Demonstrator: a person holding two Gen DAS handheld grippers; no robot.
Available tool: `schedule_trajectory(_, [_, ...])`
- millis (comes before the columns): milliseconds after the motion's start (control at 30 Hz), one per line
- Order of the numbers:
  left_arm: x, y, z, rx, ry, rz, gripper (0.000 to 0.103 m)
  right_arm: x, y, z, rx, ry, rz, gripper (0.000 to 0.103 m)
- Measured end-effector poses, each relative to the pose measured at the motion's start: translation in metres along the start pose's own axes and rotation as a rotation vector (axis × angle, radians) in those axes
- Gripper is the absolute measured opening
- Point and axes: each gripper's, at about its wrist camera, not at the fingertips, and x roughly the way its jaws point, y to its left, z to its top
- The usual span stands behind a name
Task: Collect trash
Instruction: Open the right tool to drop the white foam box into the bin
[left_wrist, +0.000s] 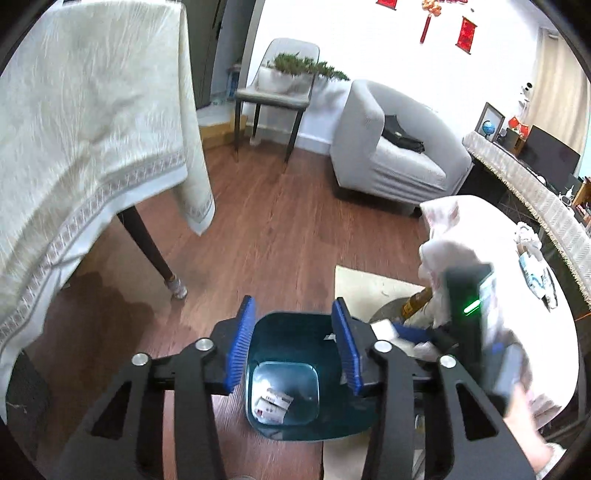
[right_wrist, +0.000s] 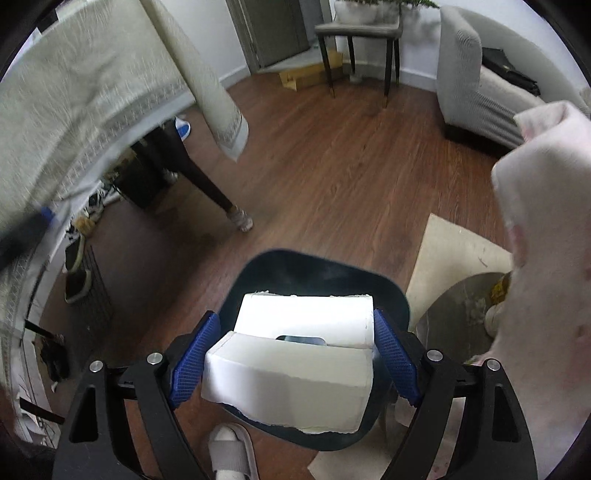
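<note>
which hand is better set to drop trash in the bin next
Right. Its tongs grip a white box directly above the bin, so opening them should drop it in. The left tongs hang over the bin too, but hold nothing.

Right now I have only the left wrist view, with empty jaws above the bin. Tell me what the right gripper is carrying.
Observer: The right gripper is clamped on a torn white box, with one pad against each side.
Operator: Give me its position against the bin.
Observer: The box hangs right over the bin and hides most of the opening in the right wrist view.
Operator: Report anything close to the bin on my side.
Observer: A foot in a grey and white slipper stands on the floor by the bin's near rim.
</note>
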Motion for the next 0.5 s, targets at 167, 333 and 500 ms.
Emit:
schedule_trajectory(167, [-0.014,-0.011,0.011,-0.002,-0.037,-0.017,0.038,0.027,-0.001,-0.014,-0.02,0.076,-0.029,0.085])
schedule_trajectory(333, [-0.025,-0.02,0.018,0.016,-0.067,-0.032,0.037,0.042,0.004,-0.024,-0.06,0.137,-0.066,0.096])
schedule_trajectory(500, [-0.034,-0.026,0.023,0.032,-0.086,-0.036,0.037,0.043,0.014,-0.031,-0.118,0.143,-0.075,0.099])
